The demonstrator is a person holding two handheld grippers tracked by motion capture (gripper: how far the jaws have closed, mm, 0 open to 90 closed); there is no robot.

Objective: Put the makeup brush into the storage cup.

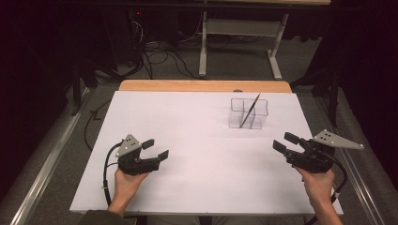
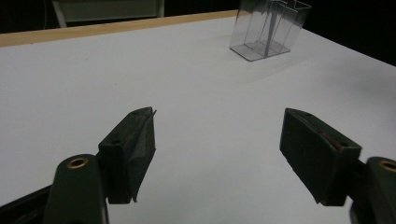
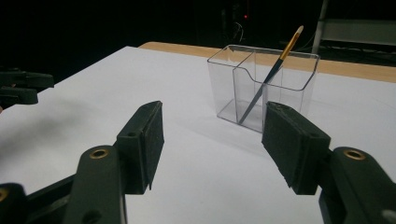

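A clear plastic holder (image 1: pixel 248 113) with compartments stands on the white table sheet (image 1: pixel 197 140) toward the far right. A thin dark brush (image 1: pixel 249 110) leans inside it, tip up. In the right gripper view the holder (image 3: pixel 261 88) is just ahead and the brush (image 3: pixel 271 74) has a yellow upper handle. In the left gripper view the holder (image 2: pixel 268 28) is far off at top right. My left gripper (image 1: pixel 156 149) rests near the front left, open and empty. My right gripper (image 1: pixel 285 142) is at the front right, open and empty, pointing left.
A wooden table edge (image 1: pixel 204 86) runs behind the sheet. Beyond it are a white metal frame (image 1: pixel 239 42) and cables on the floor (image 1: pixel 159 58). Bare sheet lies between the two grippers and in front of the holder.
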